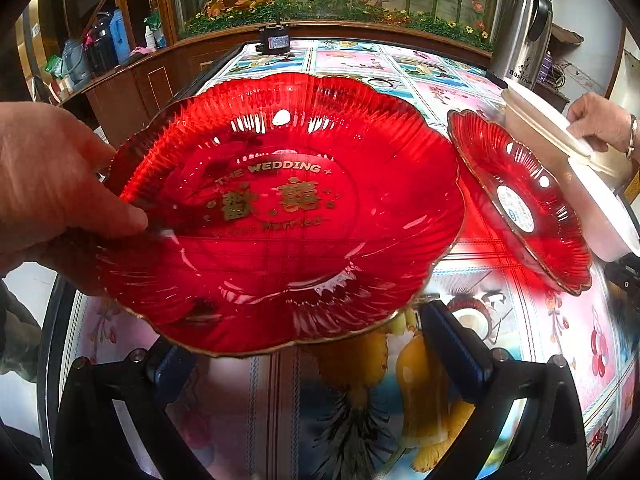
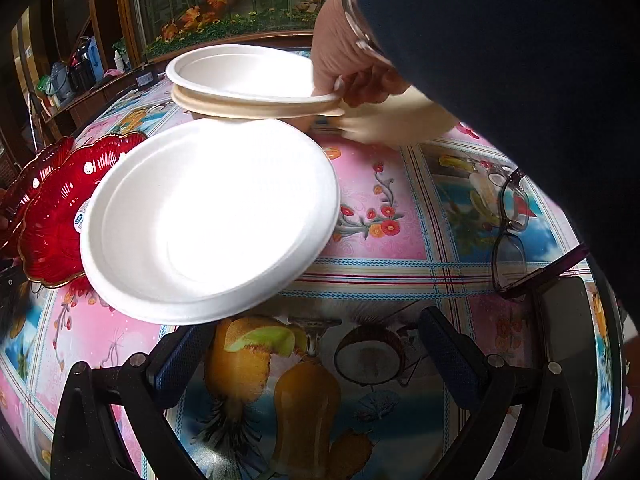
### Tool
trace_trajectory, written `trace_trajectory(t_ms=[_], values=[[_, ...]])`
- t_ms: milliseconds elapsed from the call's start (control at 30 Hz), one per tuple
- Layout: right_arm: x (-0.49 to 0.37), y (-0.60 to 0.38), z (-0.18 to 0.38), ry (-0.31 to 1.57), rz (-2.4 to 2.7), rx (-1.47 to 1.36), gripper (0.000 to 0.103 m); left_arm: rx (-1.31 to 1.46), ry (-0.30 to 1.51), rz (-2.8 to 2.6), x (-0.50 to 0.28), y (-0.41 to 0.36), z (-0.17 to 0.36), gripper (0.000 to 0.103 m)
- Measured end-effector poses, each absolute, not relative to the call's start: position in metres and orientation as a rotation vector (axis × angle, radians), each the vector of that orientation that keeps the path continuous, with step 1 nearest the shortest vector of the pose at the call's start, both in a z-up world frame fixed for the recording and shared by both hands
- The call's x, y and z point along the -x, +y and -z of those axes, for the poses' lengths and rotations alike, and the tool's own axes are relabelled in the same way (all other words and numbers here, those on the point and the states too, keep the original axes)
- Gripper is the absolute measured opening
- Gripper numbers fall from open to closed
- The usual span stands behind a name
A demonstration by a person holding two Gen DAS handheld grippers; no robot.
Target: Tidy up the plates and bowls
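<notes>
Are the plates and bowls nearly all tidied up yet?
Not yet. Two bowls, white bowl on beige bowl, are stacked. In hand: a bare hand holds the big red plate in front of the open left tool, and another hand grips the white bowl's rim. Left: the second red plate and white plate lie separate; the right tool is open.

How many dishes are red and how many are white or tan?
Red scalloped glass plates: 2, the large one and the smaller one.
White paper dishes: 2, the flat plate and the bowl.
Tan paper bowl: 1, under the white bowl.
Total: 5.
</notes>
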State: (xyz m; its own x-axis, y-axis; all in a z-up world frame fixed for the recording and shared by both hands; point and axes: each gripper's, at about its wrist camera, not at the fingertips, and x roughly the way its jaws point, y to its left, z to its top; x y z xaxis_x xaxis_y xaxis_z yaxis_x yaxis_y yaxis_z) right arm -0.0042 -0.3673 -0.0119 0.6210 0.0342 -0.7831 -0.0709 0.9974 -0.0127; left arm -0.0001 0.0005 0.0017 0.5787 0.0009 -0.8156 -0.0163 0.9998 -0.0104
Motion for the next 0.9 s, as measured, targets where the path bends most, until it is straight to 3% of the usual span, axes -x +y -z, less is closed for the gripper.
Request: trace_trajectory(t_ms=[900], values=[[0.0034, -0.3668, 0.0118, 0.899, -0.06, 0.043, 0.102, 0.017, 0.954, -0.01, 0.0001, 0.0004, -0.0015, 0.103]])
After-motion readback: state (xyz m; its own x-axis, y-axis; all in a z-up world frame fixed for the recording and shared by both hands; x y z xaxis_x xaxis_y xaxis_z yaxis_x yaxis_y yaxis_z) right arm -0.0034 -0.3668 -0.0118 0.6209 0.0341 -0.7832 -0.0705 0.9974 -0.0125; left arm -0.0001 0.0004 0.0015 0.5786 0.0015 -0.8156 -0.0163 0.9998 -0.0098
